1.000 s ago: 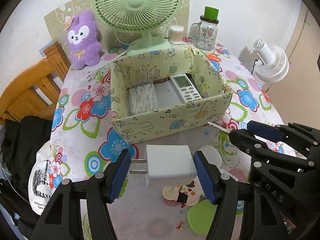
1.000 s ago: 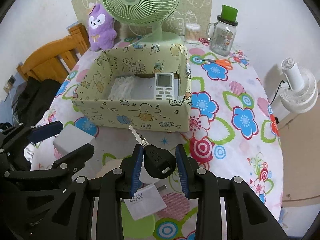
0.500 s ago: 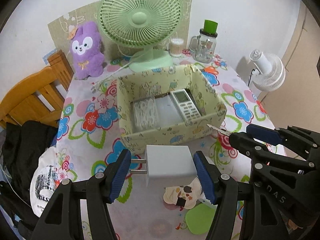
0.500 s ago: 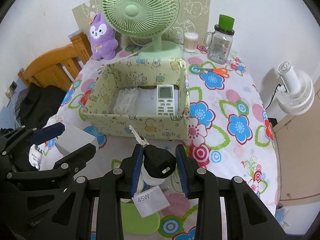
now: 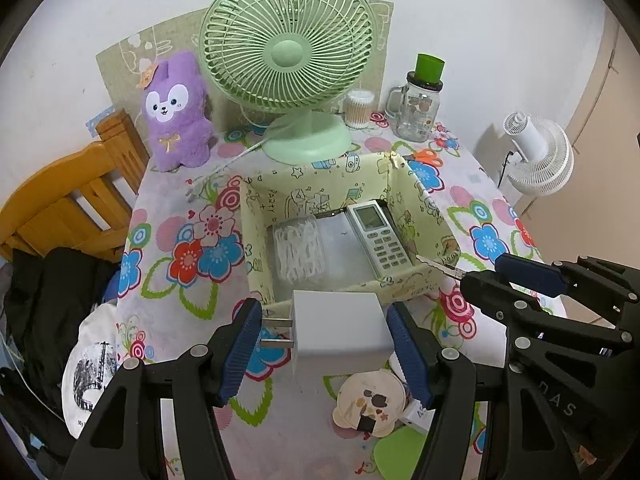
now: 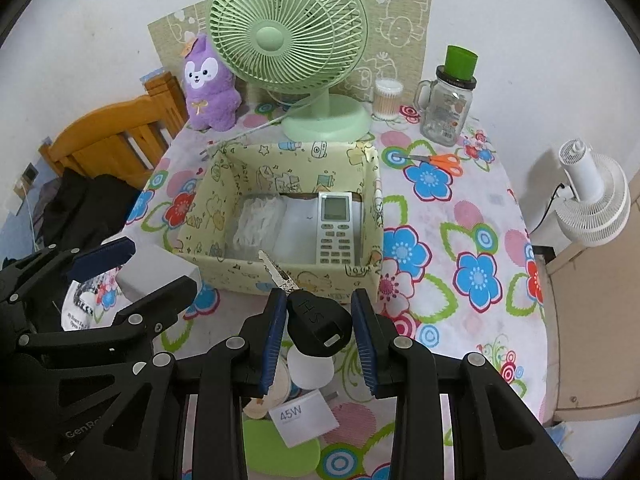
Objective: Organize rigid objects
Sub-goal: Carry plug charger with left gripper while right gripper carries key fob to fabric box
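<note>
Two grippers hold cargo at bottom centre of their views: the left gripper [image 5: 326,340] is clamped on a white cube-shaped plug adapter [image 5: 340,330], the right gripper [image 6: 320,326] pinches a black-headed metal key [image 6: 316,314]. Just above sits the pale-yellow cartoon-print cardboard box [image 5: 416,284]. Best carry both clear over its near wall, then release onto bare floor beside the white remote control [image 5: 378,236].

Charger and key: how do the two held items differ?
The charger is a white block with two prongs pointing sideways; the key has a black head and a thin metal blade aimed at the box. The left gripper spans wider than the right gripper. Both are clamped, off the table.
</note>
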Demonstrator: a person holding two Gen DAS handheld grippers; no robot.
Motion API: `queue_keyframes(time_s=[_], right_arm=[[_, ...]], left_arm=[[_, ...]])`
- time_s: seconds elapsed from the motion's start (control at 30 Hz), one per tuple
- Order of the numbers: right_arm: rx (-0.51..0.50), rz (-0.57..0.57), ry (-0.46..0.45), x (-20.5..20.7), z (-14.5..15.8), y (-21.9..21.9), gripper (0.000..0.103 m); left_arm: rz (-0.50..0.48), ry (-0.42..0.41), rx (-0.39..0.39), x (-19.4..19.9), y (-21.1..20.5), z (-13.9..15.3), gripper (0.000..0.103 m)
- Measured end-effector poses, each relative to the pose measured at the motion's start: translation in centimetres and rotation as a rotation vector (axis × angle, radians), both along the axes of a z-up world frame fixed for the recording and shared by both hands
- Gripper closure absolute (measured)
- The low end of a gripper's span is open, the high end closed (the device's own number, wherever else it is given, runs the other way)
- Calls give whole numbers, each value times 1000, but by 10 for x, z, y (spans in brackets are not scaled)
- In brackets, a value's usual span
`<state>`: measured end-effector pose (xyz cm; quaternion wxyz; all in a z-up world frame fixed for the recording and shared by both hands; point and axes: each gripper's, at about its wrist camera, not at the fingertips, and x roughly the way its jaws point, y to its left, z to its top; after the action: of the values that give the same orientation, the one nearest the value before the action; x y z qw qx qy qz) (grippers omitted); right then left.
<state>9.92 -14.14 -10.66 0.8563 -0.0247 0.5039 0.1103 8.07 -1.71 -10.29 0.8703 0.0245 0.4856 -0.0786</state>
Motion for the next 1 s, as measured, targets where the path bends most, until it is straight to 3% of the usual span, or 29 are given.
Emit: queue_keyframes(time_s=[1.0], right_arm=[[-33, 36, 27, 69, -16, 5, 67]], left_arm=[[8, 48, -4, 67, 5, -31, 36]])
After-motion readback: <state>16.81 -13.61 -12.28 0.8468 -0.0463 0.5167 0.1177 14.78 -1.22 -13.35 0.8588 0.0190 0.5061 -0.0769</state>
